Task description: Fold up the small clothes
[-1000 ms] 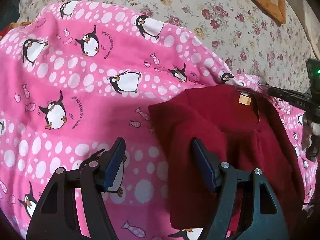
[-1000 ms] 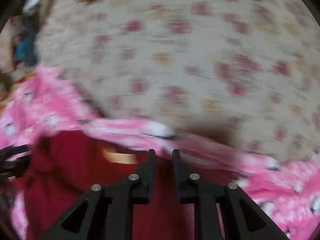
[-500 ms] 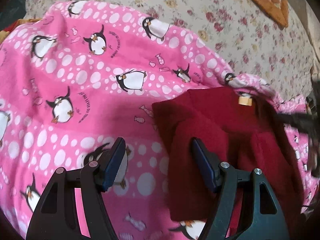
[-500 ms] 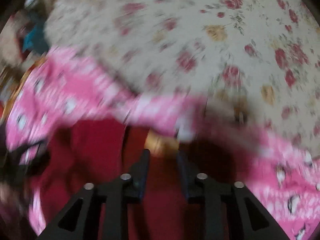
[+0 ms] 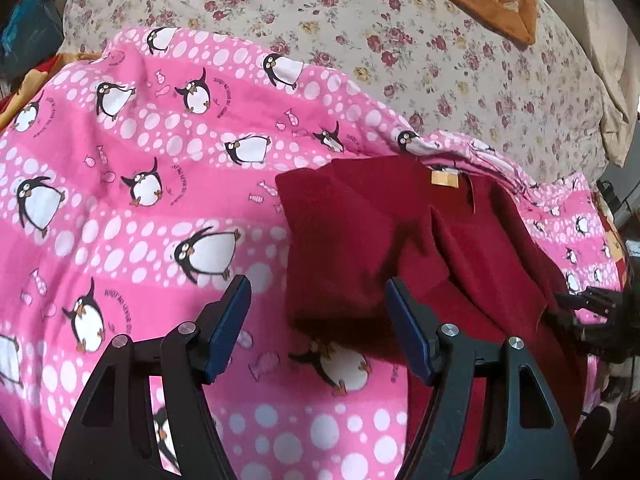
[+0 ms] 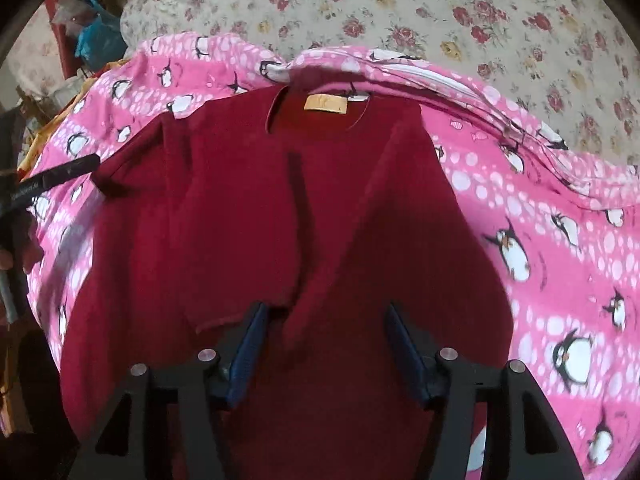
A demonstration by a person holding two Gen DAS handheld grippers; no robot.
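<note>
a: far left of the right wrist view?
b: cluttered, dim; blue bag [image 6: 96, 40] up by the edge of the bed. below that, black finger of the left gripper [image 6: 60, 174] poking in over the pink penguin blanket [image 6: 560, 208], tip just beside the left sleeve end of the dark red sweater [image 6: 248, 208]. not touching, as far as can be told.

a: and the left gripper itself?
b: seen best from its own camera. left gripper [image 5: 318, 320] spread wide, blue pads apart, nothing pinched. between the fingers only blanket and the lower edge of the folded-in sleeve, lying beyond the tips. released.

a: sweater next?
b: laid flat on the blanket, front up, neck toward the far side, tan label [image 6: 325, 103] showing inside the collar. left sleeve folded inward across the chest, right sleeve also folded in, edges meeting near a dark crease down the middle. in the left wrist view the same sweater [image 5: 360, 240] sits right of centre, label [image 5: 445, 179] at the top.

a: right gripper?
b: right gripper [image 6: 323, 344] over the lower middle of the sweater, jaws opening, red cloth visible between them but pads clear of it. holding nothing.

a: further right?
b: more penguin blanket, bunched along its upper edge, then the floral bedspread [image 6: 440, 12] beyond. orange cushion [image 5: 480, 4] at the top right of the left wrist view.
</note>
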